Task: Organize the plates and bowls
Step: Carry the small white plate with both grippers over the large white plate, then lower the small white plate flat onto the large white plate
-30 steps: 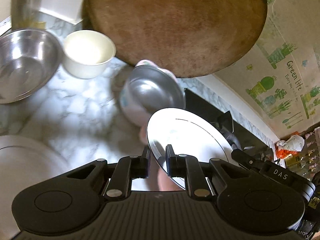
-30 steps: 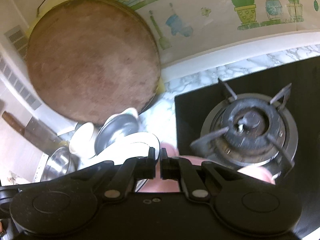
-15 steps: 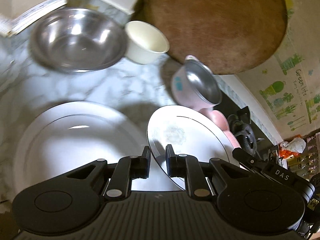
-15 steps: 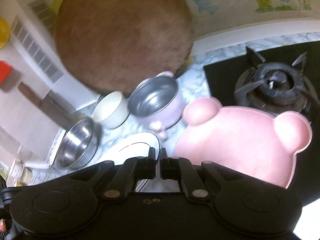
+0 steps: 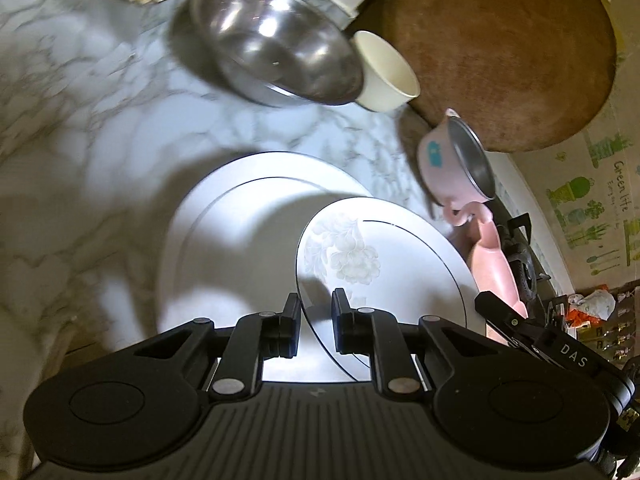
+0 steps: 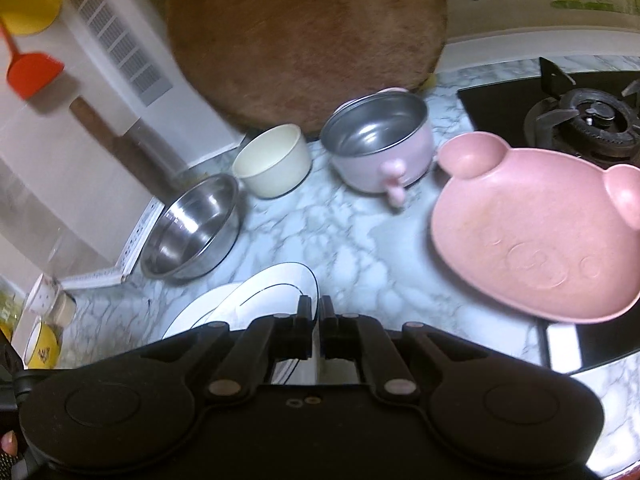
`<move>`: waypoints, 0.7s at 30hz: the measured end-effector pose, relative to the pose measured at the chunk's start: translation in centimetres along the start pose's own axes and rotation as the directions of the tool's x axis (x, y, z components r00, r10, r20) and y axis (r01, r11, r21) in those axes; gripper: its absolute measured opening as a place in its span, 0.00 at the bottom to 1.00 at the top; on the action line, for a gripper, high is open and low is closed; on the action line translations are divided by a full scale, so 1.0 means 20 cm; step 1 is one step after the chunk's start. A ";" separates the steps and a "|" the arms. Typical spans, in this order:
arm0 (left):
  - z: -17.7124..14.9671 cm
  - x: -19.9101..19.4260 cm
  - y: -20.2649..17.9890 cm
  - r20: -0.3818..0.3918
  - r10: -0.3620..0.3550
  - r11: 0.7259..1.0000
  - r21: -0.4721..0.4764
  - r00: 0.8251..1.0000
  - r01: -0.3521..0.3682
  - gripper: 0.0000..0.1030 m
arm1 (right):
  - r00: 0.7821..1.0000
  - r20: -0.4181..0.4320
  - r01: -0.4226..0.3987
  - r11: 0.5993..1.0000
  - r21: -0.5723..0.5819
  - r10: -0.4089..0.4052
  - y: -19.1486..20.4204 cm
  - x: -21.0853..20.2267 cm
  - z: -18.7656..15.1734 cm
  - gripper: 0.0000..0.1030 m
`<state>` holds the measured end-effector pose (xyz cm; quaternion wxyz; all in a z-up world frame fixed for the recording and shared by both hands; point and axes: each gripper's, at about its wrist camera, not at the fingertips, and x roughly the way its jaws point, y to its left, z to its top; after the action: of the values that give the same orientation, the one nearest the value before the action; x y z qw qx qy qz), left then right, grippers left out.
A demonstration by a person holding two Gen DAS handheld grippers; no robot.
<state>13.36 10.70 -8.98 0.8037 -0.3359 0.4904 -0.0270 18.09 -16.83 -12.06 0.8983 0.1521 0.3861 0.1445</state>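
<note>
**Inspector:** State of the left gripper (image 5: 316, 322)?

**Assistant:** Closed on the rim of the small floral plate (image 5: 384, 264), one finger on each face; the plate is carried tilted, just above the large white plate (image 5: 240, 240) that lies flat on the marble counter (image 5: 100, 140).

**Inspector:** And the right gripper (image 6: 316, 334)?

**Assistant:** Jaws drawn together to a bare slit; something pale sits in that slit, but whether it is a plate's edge I cannot tell. The pink bear-shaped plate (image 6: 532, 240) sits at the right, its near edge over the stove; nothing shows the gripper touching it.

**Inspector:** Step in hand?

**Assistant:** By my reading, stacking the plates — small one onto the large one; it is not yet set down.

**Inspector:** What does the next move call for?

**Assistant:** Level the floral plate, centre it over the large plate's well, lower until it rests, then release; a tilted drop risks a chip. The bowls — steel bowl (image 6: 192, 232), cream bowl (image 6: 274, 162), pink-cased pot (image 6: 380, 140) — stand apart near the round wooden board (image 6: 304, 36) and look unsorted.
</note>
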 end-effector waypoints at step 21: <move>-0.01 0.00 0.17 -0.045 0.056 0.998 0.037 0.997 -0.055 0.14 | 0.993 -0.120 0.020 0.999 -0.030 -0.024 0.10 0.12 -0.18 0.04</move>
<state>12.11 13.25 -10.95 0.7985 -0.3070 0.5174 -0.0212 16.76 -13.63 -15.18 0.8771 0.1258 0.4389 0.1491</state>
